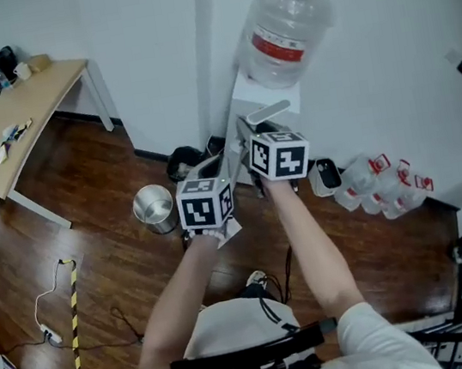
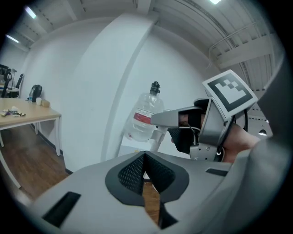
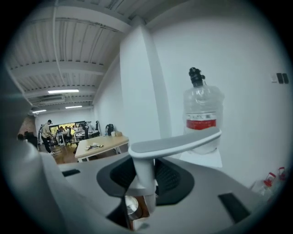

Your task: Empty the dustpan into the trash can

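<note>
My right gripper [image 1: 251,134] [image 3: 144,174] is shut on the upright stem of a grey dustpan handle [image 3: 174,142] [image 1: 267,111], held high in front of the white pillar. The pan itself does not show. Just to its left, my left gripper [image 1: 212,173] [image 2: 145,157] is also raised; its black pads meet with nothing visible between them. In the left gripper view the right gripper [image 2: 183,119] holds the grey handle [image 2: 169,118]. A round silver trash can [image 1: 155,209] stands on the wood floor below and to the left of both grippers. It also shows through the right gripper's jaw gap as a silver trash can [image 3: 132,206].
A big water jug [image 1: 287,31] sits on a white dispenser against the wall. Several plastic bottles [image 1: 381,186] lie right of it. A wooden desk [image 1: 20,117] stands far left, a black bag [image 1: 184,161] by the pillar, and a cable and striped tape [image 1: 76,334] on the floor.
</note>
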`<act>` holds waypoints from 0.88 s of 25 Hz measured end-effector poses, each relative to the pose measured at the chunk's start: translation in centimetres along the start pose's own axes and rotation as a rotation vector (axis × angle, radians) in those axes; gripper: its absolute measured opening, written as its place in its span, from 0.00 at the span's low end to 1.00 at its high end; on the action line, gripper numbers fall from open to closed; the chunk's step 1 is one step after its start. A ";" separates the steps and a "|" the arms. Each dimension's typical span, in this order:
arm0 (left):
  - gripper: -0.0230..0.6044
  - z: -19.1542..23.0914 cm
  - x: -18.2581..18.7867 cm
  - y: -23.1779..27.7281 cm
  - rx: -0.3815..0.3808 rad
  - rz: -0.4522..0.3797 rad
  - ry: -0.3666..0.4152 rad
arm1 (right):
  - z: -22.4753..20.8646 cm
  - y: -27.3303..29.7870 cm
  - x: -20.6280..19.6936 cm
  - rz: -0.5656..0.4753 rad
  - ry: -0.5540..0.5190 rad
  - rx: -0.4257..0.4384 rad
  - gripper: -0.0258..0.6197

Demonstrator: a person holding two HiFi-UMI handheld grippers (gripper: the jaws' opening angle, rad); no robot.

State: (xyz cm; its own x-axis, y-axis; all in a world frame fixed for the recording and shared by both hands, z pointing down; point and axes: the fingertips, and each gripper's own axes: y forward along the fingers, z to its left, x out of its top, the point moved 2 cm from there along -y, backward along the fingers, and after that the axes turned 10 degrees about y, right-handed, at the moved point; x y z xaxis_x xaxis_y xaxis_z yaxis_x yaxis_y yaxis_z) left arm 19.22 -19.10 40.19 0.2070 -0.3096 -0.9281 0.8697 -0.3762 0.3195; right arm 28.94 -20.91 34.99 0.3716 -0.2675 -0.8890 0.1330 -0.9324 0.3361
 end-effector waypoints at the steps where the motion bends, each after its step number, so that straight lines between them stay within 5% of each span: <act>1: 0.03 0.8 0.7 -0.7 0.002 -0.009 0.001 | 1.3 0.4 1.0 -0.015 -0.010 0.011 0.22; 10: 0.03 9.0 5.8 -2.9 0.035 -0.054 -0.020 | 10.8 7.7 6.5 -0.022 -0.115 0.148 0.21; 22: 0.03 28.1 7.1 -1.1 0.187 -0.043 -0.099 | 18.2 22.5 8.9 0.029 -0.161 0.357 0.21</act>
State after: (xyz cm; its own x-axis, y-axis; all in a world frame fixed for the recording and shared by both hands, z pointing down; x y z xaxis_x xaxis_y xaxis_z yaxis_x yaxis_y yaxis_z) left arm 7.19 -45.40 38.67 0.1183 -0.3705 -0.9213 0.7763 -0.5440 0.3184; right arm 18.48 -48.72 29.01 0.2175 -0.3032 -0.9278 -0.2136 -0.9423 0.2579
